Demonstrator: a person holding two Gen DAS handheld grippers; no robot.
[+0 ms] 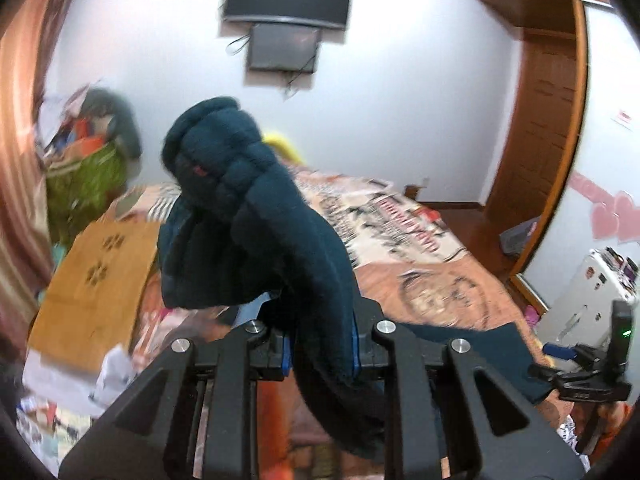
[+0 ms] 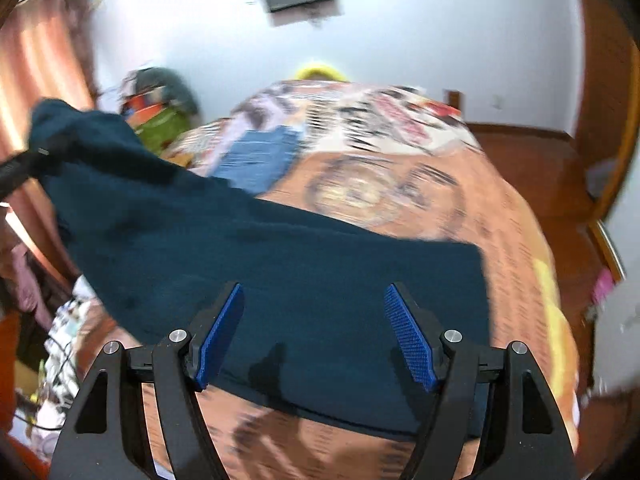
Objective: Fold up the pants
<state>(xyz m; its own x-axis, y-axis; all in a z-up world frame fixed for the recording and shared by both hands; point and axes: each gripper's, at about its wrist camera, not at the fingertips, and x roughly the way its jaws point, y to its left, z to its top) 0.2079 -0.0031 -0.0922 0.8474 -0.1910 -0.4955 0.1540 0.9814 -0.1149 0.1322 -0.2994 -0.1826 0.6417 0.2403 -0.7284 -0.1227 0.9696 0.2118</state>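
Your left gripper (image 1: 320,350) is clenched on the dark teal pants (image 1: 256,200), with a bunched fold of them lifted clear of the bed (image 1: 448,280) and rising above and ahead of its fingers. Your right gripper (image 2: 314,334) stands released, its blue pads (image 2: 408,332) apart and touching nothing. The rest of the pants (image 2: 280,272) lies flat on the bed just beneath and ahead of it, sloping up to the left gripper's hold.

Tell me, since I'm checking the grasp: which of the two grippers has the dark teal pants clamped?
The left gripper: its fingers are shut on a bunched end of the dark teal pants. The right gripper hovers open above the flat part, pinching nothing.
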